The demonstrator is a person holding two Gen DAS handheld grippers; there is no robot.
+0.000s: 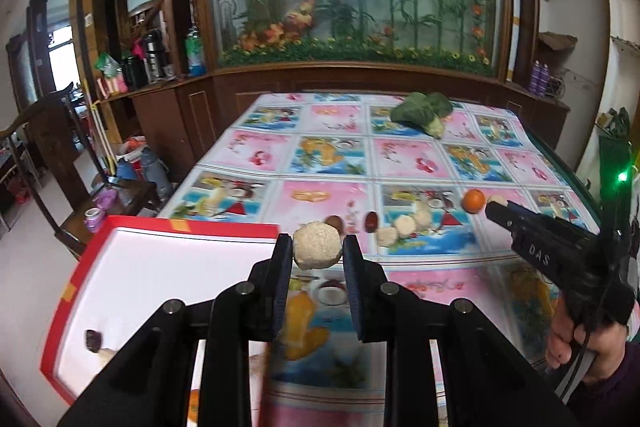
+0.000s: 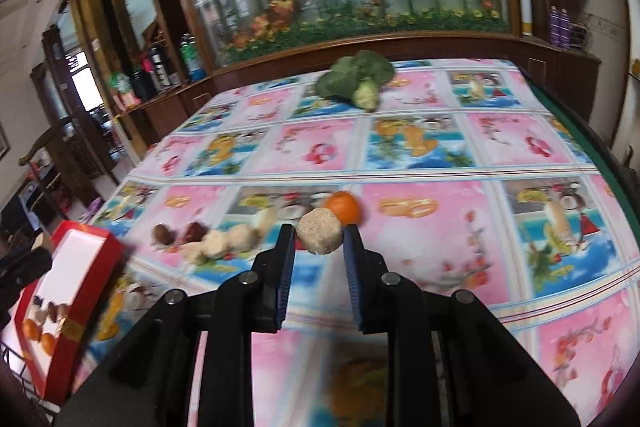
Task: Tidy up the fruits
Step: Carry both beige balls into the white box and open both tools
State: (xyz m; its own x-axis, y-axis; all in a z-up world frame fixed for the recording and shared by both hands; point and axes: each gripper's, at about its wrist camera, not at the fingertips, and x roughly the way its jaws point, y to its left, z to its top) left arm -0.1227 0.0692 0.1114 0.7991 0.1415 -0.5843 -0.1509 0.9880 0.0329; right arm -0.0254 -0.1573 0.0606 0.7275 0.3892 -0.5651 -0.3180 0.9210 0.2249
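I see a round beige puffed cake [image 1: 316, 246] pinched between my left gripper [image 1: 317, 247] fingers, flat faces against the pads, its short axis running 3 to 9 o'clock. The red box [image 1: 120, 239] sits at 9 o'clock of it. My right gripper [image 2: 319, 237] fingers clamp another beige cake [image 2: 320, 233] the same way, the orange [image 2: 343, 207] just behind at 1 o'clock on the tabletop [image 2: 420, 211].

On the counter [image 2: 420, 163]: 1 orange [image 2: 343, 207], 2 dark red-brown fruits [image 2: 165, 233], approx. 3 pale round cakes [image 2: 224, 242] in a row, 1 leafy green veg [image 2: 356, 77]. 2 more pale cakes, 1 in each pair of tongs. 1 red box [image 2: 64, 311] w/ 2 oranges inside.
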